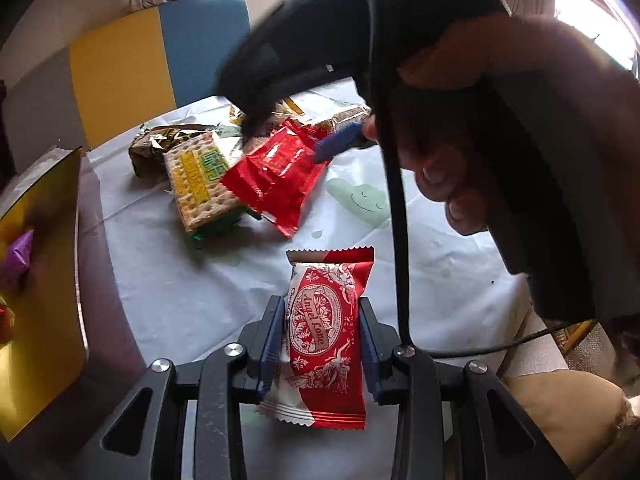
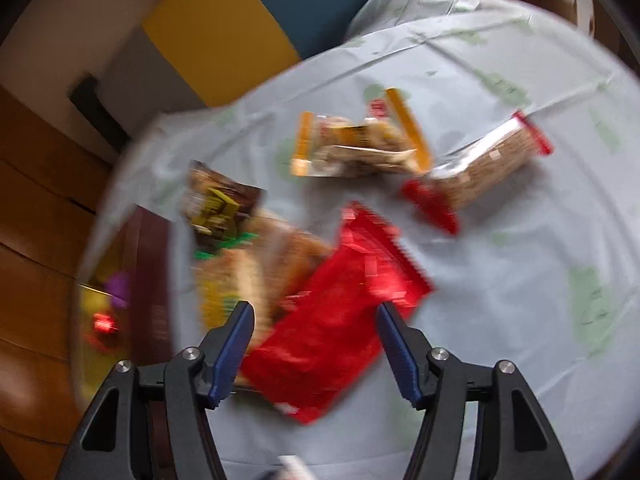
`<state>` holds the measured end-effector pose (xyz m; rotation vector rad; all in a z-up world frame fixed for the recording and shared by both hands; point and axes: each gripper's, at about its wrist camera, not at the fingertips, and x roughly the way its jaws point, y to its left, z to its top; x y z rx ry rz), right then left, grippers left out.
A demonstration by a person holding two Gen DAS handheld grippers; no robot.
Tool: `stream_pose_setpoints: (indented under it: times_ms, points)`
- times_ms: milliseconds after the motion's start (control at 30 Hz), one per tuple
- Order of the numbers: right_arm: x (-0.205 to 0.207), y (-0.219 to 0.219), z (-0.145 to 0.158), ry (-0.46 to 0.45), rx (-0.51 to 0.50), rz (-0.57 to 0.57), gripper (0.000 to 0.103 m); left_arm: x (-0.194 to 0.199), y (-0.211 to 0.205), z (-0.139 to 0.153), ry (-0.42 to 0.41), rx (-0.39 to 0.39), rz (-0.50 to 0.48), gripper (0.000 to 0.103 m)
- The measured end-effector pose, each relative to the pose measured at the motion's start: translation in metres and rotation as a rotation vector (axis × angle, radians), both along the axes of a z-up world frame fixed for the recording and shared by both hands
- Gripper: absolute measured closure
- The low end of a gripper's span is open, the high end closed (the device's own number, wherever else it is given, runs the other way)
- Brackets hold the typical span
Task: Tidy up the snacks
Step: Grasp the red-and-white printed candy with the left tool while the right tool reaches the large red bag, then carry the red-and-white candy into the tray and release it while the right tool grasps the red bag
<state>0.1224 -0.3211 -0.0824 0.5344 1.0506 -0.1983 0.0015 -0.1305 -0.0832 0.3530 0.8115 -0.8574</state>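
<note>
Snacks lie scattered over the pale tablecloth (image 2: 500, 320), and one of them, the red-and-white Angel Lone wafer packet (image 1: 326, 336), sits at the bottom centre of the left wrist view, pinched across its width between the narrowly closed jaws of the left gripper (image 1: 320, 344). In the right wrist view, which is motion-blurred, the right gripper (image 2: 314, 350) has its jaws spread wide on either side of a plain red foil packet (image 2: 340, 320) at lower centre, gripping nothing. To close well on it, I judge the jaws should settle and straddle the packet's middle, clear of the cracker pack (image 1: 200, 184) it overlaps. A gold tray (image 1: 40, 280) at the left edge already holds a purple sweet (image 1: 18, 258) and looks the likely destination. Bare cloth at lower right gives moving room; the table rim runs close along the left, beside the tray.
</note>
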Motion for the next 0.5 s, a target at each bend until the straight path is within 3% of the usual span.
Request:
stream_pose_setpoints:
  times_ms: [67,200,267,300,367,500]
  points:
    - [-0.001,-0.004,-0.005,0.013,-0.002,-0.028,0.037,-0.003,-0.001,-0.002,-0.004,0.001,0.008,0.067]
    - [-0.002,-0.016,-0.016,-0.007,0.160,-0.085,0.036,-0.007,0.003,-0.003,0.000,-0.007,0.016,0.067]
    - [0.000,-0.012,-0.016,-0.011,0.134,-0.066,0.037,-0.011,0.001,-0.002,-0.006,-0.002,0.013,0.067]
    - [0.000,-0.010,-0.016,-0.013,0.116,-0.050,0.040,-0.014,0.001,-0.002,-0.009,-0.001,0.011,0.067]
    - [-0.004,-0.007,-0.014,-0.028,0.081,-0.001,0.054,-0.007,-0.003,0.000,-0.004,-0.003,0.014,0.067]
    - [-0.028,-0.027,-0.015,-0.081,0.147,0.008,0.057,-0.004,-0.004,0.000,0.000,-0.010,0.020,0.067]
